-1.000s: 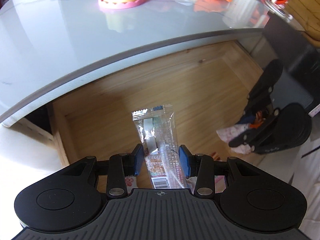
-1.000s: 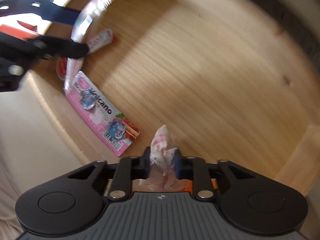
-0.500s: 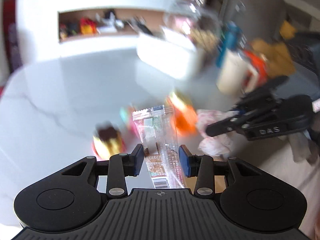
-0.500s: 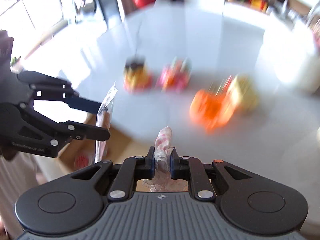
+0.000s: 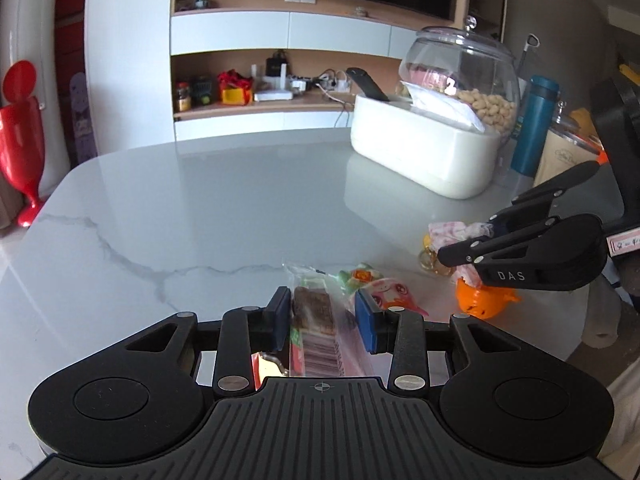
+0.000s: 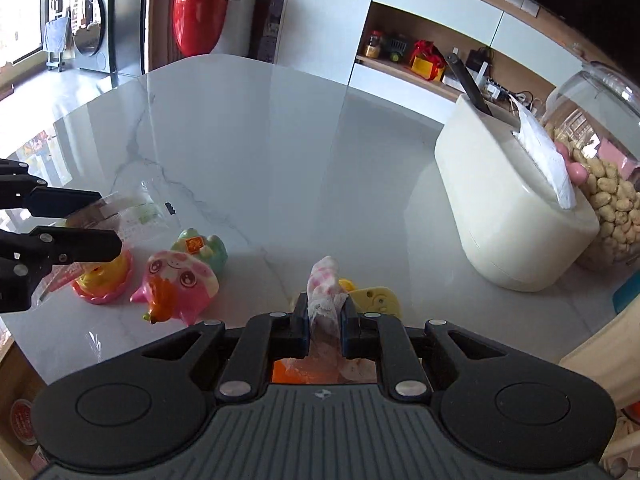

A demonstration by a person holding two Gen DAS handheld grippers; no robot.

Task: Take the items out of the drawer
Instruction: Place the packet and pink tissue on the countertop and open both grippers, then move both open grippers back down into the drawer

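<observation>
My left gripper [image 5: 322,304] is shut on a clear snack packet [image 5: 314,314] that shows a brown bar and a barcode, held low over the marble tabletop [image 5: 224,200]. In the right wrist view the same left gripper [image 6: 110,220] hovers at the left with the clear packet [image 6: 132,210]. My right gripper [image 6: 324,312] is shut on a pink-and-white checked wrapped sweet [image 6: 326,286]. From the left wrist view that right gripper [image 5: 466,238] holds the pink-and-white sweet [image 5: 450,230] above an orange toy [image 5: 484,306]. A corner of the wooden drawer [image 6: 14,364] shows at the lower left.
Small toys stand near the table's front edge: a pink one [image 6: 178,288], a green one [image 6: 202,246], a yellow-and-pink one [image 6: 106,278]. A white container [image 6: 508,208], a glass jar of peanuts [image 6: 604,188] and a blue bottle [image 5: 534,124] stand at the back right.
Both grippers rose out of the open drawer and came over the tabletop, each still gripping its item. The views swung from the drawer floor up to the table and shelves.
</observation>
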